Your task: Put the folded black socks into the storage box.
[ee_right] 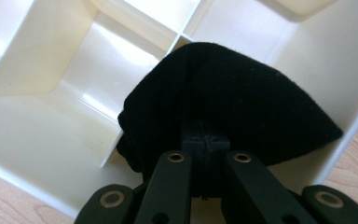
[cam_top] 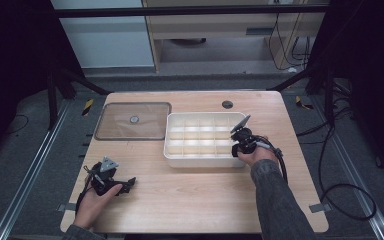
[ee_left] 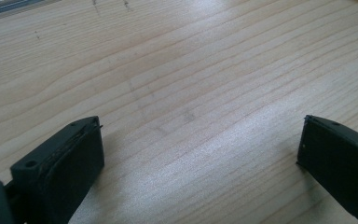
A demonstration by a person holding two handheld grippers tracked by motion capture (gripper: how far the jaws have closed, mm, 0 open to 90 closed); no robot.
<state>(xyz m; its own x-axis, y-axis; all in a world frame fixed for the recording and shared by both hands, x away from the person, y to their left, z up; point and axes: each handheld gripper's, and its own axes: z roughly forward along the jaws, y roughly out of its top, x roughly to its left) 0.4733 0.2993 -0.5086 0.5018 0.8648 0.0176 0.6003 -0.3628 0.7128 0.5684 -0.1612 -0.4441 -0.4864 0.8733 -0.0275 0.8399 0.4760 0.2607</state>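
One soft black knitted cloth (ee_right: 233,102), bunched and dome-shaped, pinched in right gripper (ee_right: 207,140) over white divided plastic tray (ee_right: 37,116); long axis across jaws. Left gripper (ee_left: 200,144) spread wide over bare wood.

Light wood table (cam_top: 190,200) under me, on grey floor (cam_top: 25,150). Metal rails (cam_top: 27,175) run along both sides. Black cables (cam_top: 340,195) loop on my right. Pale cabinet (cam_top: 215,30) and a whitish panel (cam_top: 105,40) stand beyond. Dark frame posts (cam_top: 55,95) flank the far corners. Soft overhead light.
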